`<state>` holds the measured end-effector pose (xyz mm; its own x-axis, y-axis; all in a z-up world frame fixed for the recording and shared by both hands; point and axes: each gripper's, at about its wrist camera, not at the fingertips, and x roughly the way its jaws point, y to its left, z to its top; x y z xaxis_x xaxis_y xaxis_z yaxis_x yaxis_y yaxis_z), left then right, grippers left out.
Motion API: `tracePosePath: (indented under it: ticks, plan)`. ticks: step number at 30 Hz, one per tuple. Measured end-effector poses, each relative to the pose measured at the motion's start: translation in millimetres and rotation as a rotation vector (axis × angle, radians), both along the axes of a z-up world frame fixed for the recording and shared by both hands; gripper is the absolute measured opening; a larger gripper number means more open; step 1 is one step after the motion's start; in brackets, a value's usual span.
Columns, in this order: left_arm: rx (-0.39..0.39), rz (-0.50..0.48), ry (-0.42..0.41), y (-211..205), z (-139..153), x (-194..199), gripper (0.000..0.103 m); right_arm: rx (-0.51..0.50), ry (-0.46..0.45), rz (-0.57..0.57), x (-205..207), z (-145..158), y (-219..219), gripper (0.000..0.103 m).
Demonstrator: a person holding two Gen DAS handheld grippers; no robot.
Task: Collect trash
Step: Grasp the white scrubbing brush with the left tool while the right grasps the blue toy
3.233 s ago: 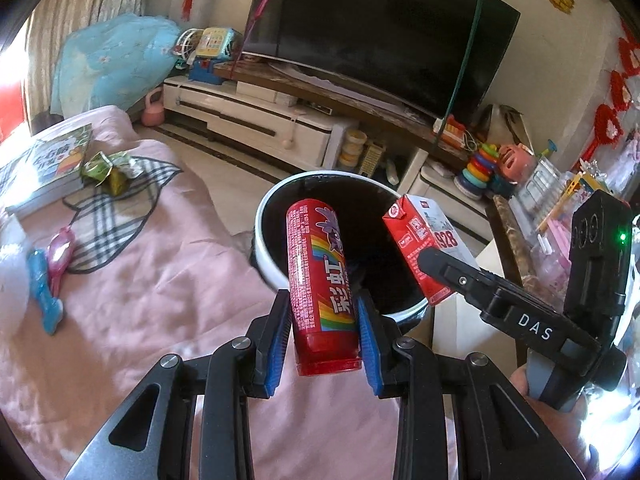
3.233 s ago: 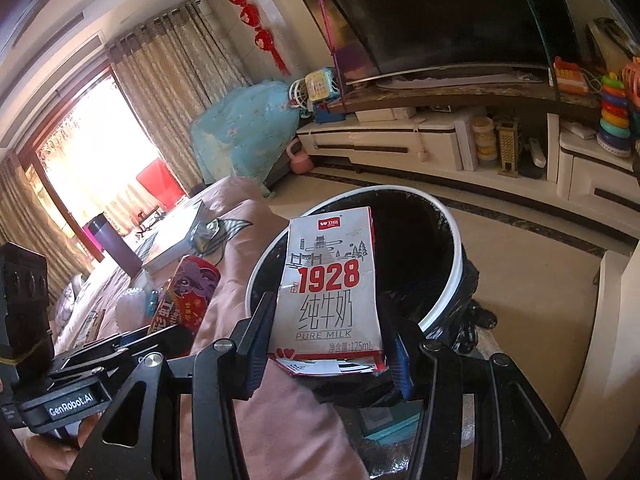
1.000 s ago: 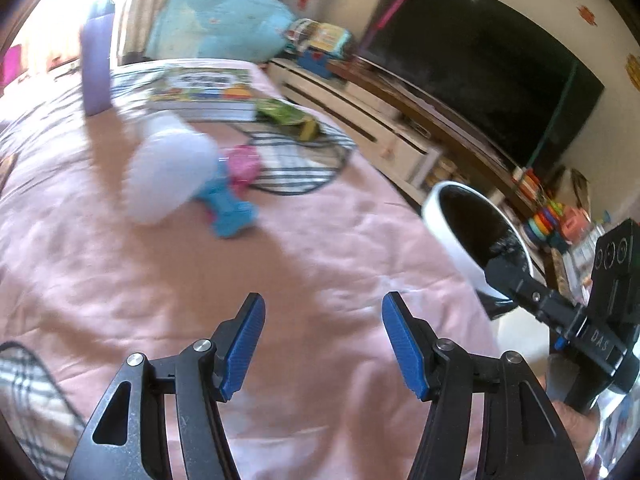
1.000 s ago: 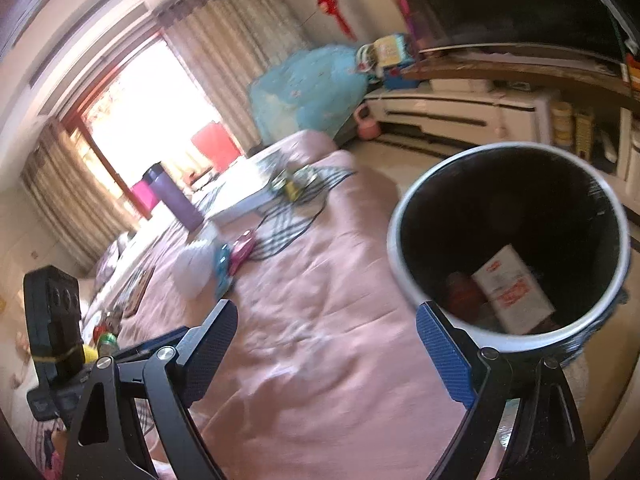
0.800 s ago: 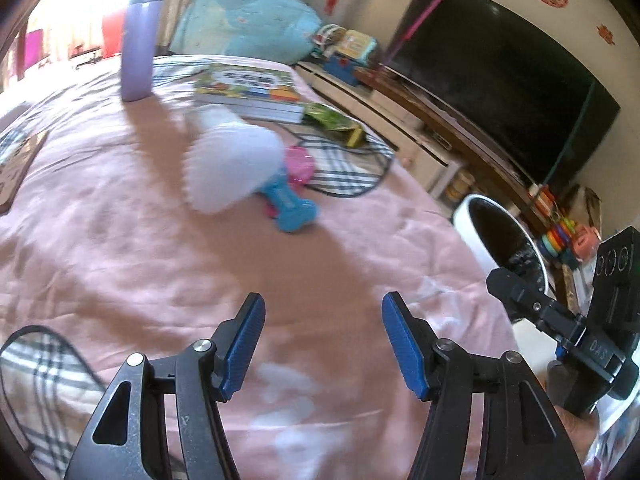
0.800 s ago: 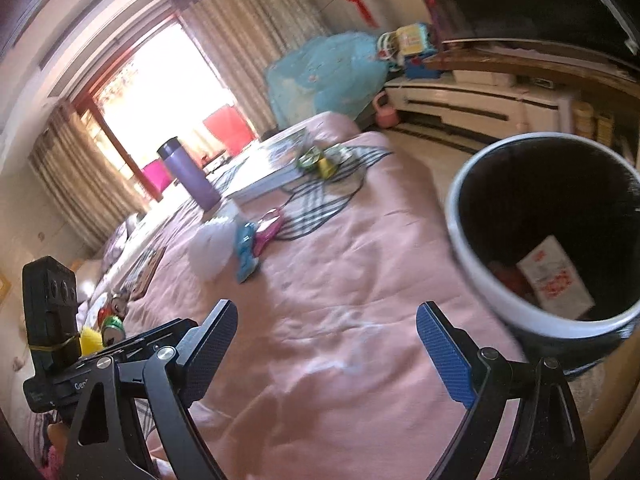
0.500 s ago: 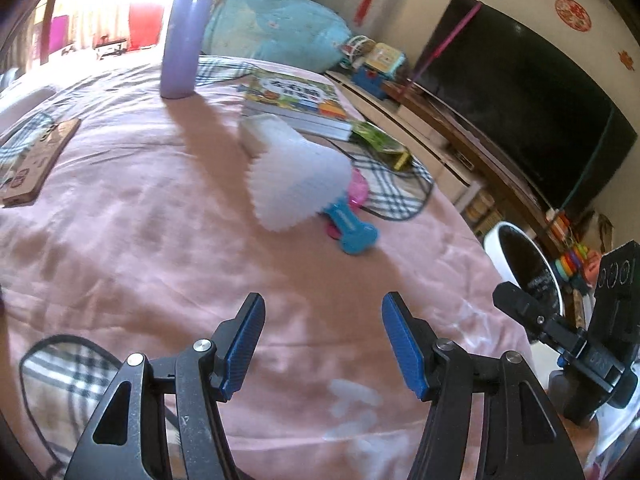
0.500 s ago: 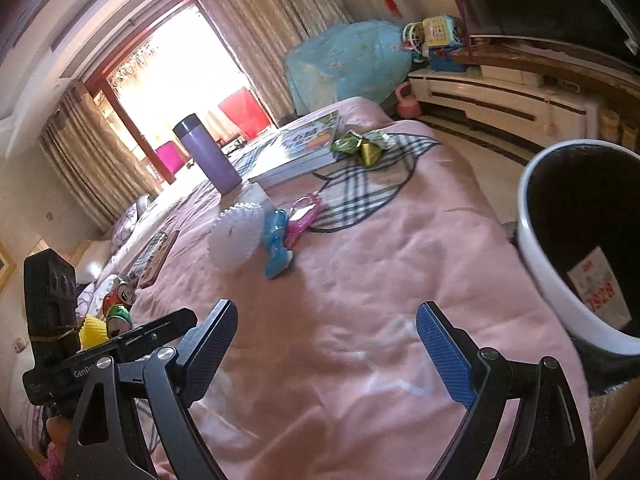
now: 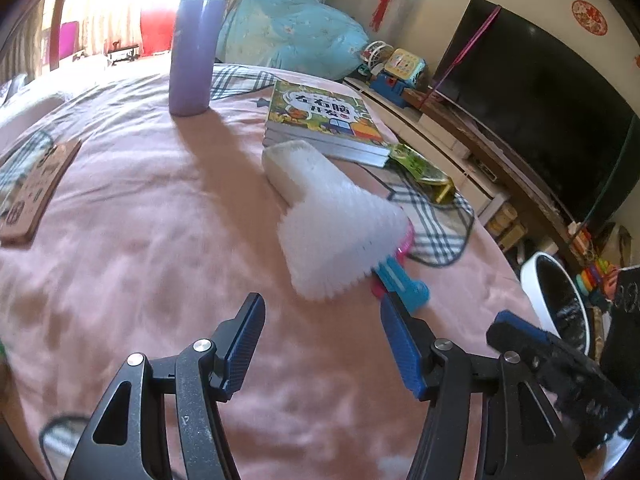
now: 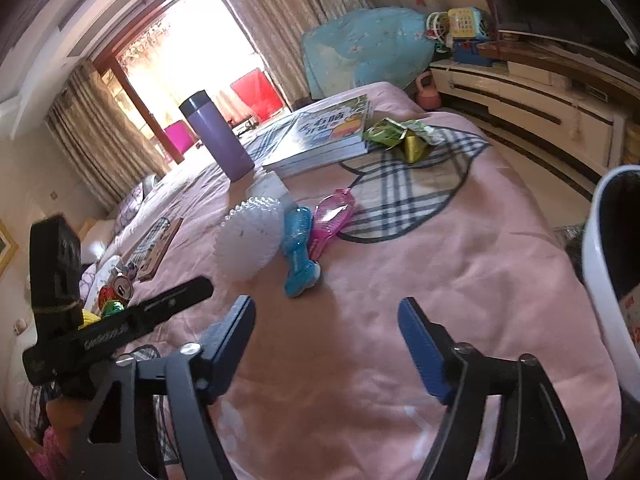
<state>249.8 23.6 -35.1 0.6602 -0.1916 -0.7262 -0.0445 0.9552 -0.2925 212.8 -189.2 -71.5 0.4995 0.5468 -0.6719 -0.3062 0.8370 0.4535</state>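
Sweeping back over the bed (image 9: 160,240) for more trash, both grippers empty.

The left gripper (image 9: 322,344) stands moderately wide with nothing between its pads; the right gripper (image 10: 326,338) has just been closing, also on nothing, likely narrowing for a small piece. Green and gold wrappers (image 10: 400,138) lie at one o'clock from the right gripper, beside the book (image 10: 320,132); a white foam sleeve (image 9: 336,232) sits at twelve o'clock from the left, just ahead. The bin (image 10: 600,264) waits at three o'clock, bed-side for short drops, a milk carton (image 10: 632,312) inside.
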Motion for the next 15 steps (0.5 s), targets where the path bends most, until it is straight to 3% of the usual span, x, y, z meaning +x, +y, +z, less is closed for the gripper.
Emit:
tracePosePath:
  ticks: [4, 11, 14, 15]
  plan:
    - [0.024, -0.009, 0.019, -2, -11, 26, 0.058, -0.010, 0.009, 0.021, 8, -5, 11, 0.059]
    - [0.003, -0.045, 0.035, 0, -27, 48, 0.022, -0.040, 0.038, 0.064, 29, -18, 36, 0.051]
    - [0.001, -0.051, 0.031, 2, -27, 46, 0.013, -0.053, 0.058, 0.085, 37, -26, 46, 0.047]
    - [-0.006, -0.049, 0.029, 3, -27, 44, 0.012, -0.055, 0.067, 0.090, 39, -29, 49, 0.041]
